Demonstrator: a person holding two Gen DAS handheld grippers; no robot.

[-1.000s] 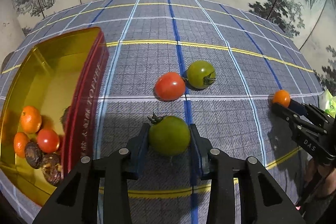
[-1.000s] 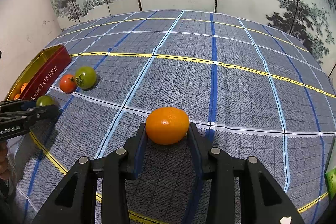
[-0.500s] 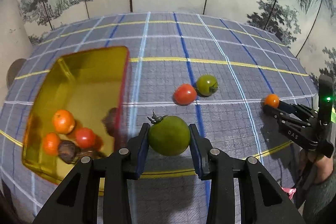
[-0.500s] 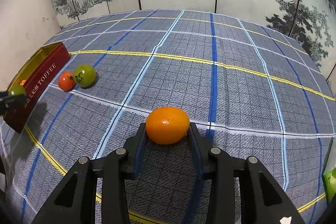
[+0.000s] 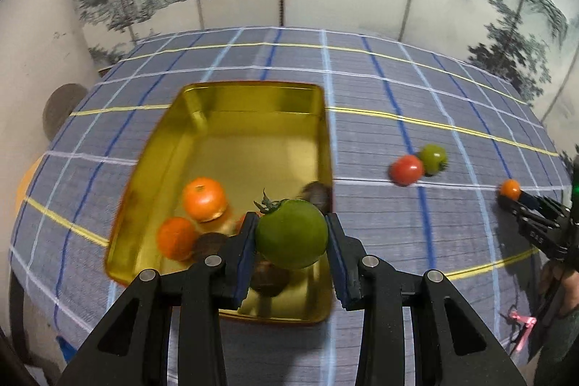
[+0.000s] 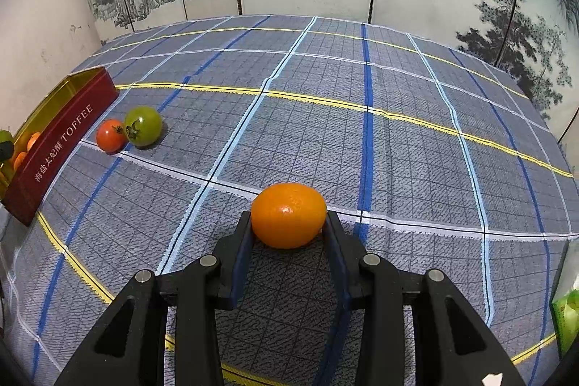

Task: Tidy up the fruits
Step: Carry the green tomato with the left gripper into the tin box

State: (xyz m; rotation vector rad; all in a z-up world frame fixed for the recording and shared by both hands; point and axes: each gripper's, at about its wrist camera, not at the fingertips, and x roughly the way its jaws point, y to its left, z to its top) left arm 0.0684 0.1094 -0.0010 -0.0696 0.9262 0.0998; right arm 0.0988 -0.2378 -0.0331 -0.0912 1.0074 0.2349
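My left gripper (image 5: pixel 291 237) is shut on a green tomato (image 5: pixel 291 234) and holds it above the near right part of the gold tin (image 5: pixel 249 96). The tin holds two oranges (image 5: pixel 204 198), dark round fruits (image 5: pixel 269 279) and a red one half hidden behind my finger. My right gripper (image 6: pixel 288 223) is shut on an orange (image 6: pixel 288 215) low over the cloth; it also shows in the left wrist view (image 5: pixel 509 189). A red tomato (image 5: pixel 406 169) and a green tomato (image 5: pixel 433 158) lie together on the cloth.
The tin's red outer wall reads TOFFEE (image 6: pixel 58 147) in the right wrist view, with the two loose tomatoes (image 6: pixel 143 125) just right of it. A green packet (image 6: pixel 566 317) sits at the right edge. Painted screens stand behind the table.
My left gripper has carried the green tomato up and leftward from beside the tin until it is over the tin. The right gripper with the orange has hardly moved.
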